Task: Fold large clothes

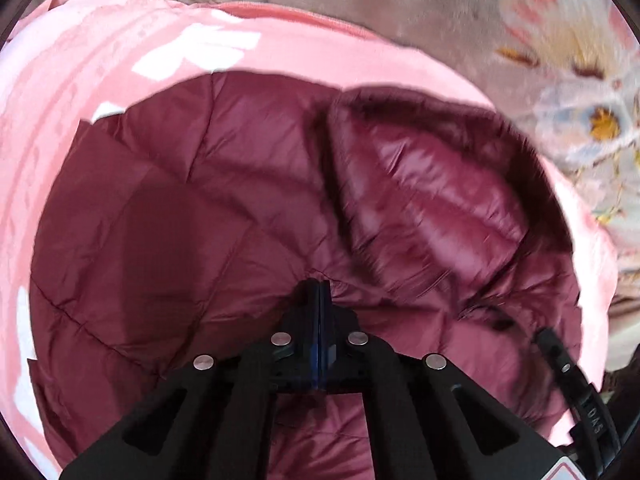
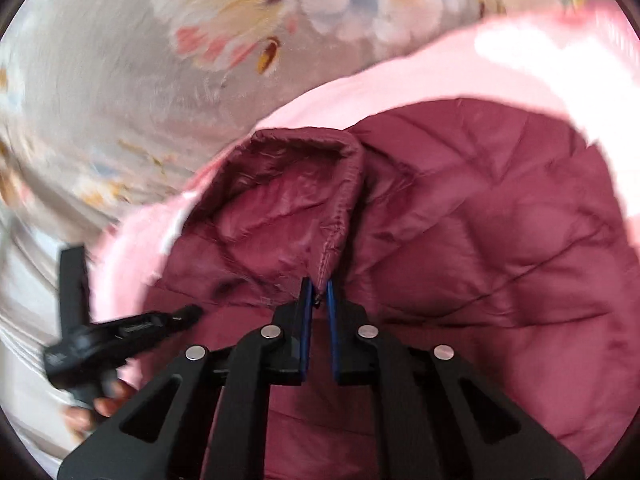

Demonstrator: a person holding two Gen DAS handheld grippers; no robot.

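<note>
From the left wrist view, the left gripper (image 1: 319,286), black with blue-lined pads, has its jaws pressed fully together, and the fabric of a maroon quilted puffer jacket (image 1: 180,208) puckers right at their tips, so a pinch of the cloth looks caught there. The jacket fills the near and middle part of the view. A glossy folded part of it, probably a sleeve or hood (image 1: 432,200), lies to the right of the tips and beyond them. The jacket rests on a pale pink sheet (image 1: 120,60) that rings it on the left, far and right sides. Further off lies a grey cloth printed with flowers (image 1: 560,60). At the lower right edge, part of the right gripper (image 1: 568,364) shows as a black bar.

From the right wrist view, the right gripper (image 2: 319,288) has its jaws at a narrow gap, pinching a stitched edge of the maroon jacket (image 2: 480,220). The pink sheet (image 2: 400,76) curves behind it, and the floral cloth (image 2: 100,80) lies to the left. At lower left the left gripper (image 2: 188,314) reaches onto the jacket, with the person's fingers (image 2: 108,400) beneath it.
</note>
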